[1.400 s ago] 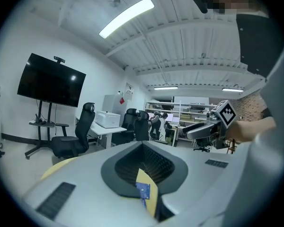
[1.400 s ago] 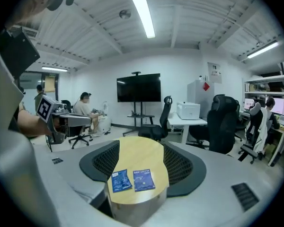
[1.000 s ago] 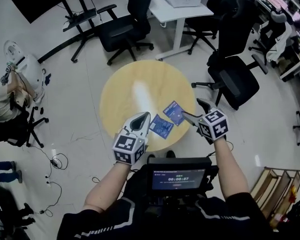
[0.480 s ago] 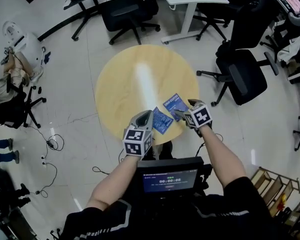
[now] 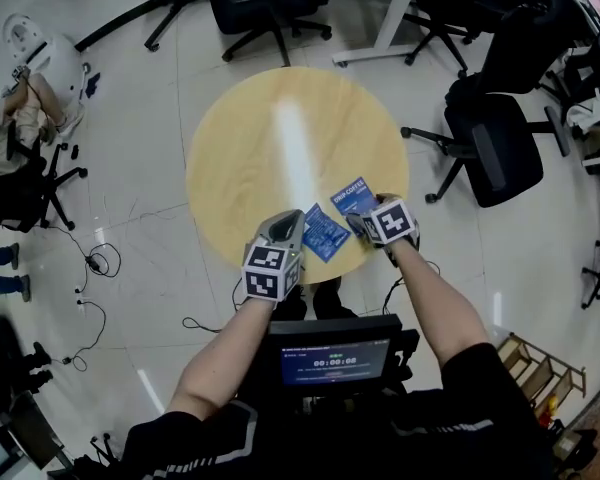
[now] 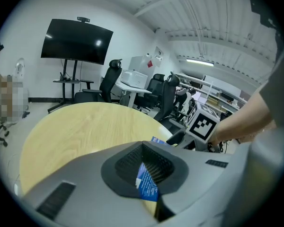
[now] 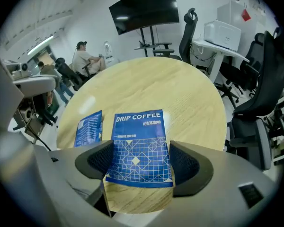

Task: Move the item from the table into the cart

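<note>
Both tongs are down at the near edge of the round wooden table (image 5: 250, 138), and each has a blue packet to deal with. The right gripper (image 5: 360, 222) has its jaws spread wide, one pad on either side of the drip coffee packet (image 7: 138, 150). That packet lies flat on the wood, its near end sitting in the gap between the pads and its printed title pointing away from the tongs. There's daylight on both sides, so neither pad presses it. Over to the left gripper (image 5: 286, 226): its jaws are drawn close together, and its own view shows a narrow strip of the second blue packet (image 5: 325, 234) caught between the dark ribbed pads, with a sliver of tabletop just below. From the head view, that packet stretches out flat ahead of the left tips and slightly toward the right gripper. The two packets sit just beside each other, the gap between them small. The marker cubes (image 5: 270, 271) ride behind the jaws, and the bare forearms run back toward a small screen (image 5: 328, 353) at the person's chest. Out beyond the right tongs, across the table, a black monitor on a stand (image 7: 144, 6) faces in. Black office chairs (image 5: 500, 148) stand off to the right of the right gripper.
</note>
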`<control>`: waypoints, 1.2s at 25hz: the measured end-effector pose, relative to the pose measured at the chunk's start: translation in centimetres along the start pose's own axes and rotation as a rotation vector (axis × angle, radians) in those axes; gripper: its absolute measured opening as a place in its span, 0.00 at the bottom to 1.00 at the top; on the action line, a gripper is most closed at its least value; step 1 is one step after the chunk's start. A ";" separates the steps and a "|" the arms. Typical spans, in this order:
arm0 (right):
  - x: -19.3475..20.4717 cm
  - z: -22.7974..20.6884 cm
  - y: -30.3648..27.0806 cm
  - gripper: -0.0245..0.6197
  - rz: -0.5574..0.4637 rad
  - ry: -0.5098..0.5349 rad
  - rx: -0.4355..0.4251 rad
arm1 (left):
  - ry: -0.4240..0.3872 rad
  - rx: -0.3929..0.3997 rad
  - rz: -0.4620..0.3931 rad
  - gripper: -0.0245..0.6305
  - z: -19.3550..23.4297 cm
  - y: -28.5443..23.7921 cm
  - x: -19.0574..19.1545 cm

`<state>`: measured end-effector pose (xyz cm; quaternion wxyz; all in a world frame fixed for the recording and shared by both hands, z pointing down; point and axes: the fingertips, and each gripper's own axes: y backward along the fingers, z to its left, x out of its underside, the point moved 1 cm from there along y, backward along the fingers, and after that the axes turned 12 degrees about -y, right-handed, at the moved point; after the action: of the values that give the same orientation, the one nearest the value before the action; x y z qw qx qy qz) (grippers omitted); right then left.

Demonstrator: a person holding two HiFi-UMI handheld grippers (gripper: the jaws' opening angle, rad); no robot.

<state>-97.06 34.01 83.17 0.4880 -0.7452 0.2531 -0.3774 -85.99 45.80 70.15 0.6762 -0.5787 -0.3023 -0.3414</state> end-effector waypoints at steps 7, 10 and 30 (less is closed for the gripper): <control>-1.5 1.2 -1.1 0.61 -0.021 0.042 0.016 | -0.020 0.056 -0.008 0.05 -1.1 -1.6 0.0; -1.1 1.1 -1.1 0.60 -0.002 0.037 0.035 | -0.011 0.055 0.000 0.05 -1.4 -1.5 0.3; -1.2 1.2 1.2 0.06 -0.132 0.126 0.164 | 0.024 0.006 -0.025 0.05 -0.3 1.2 1.9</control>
<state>-96.79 35.08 81.45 0.5043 -0.6928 0.2020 -0.4743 -83.89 45.45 70.96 0.6771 -0.5687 -0.3025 -0.3559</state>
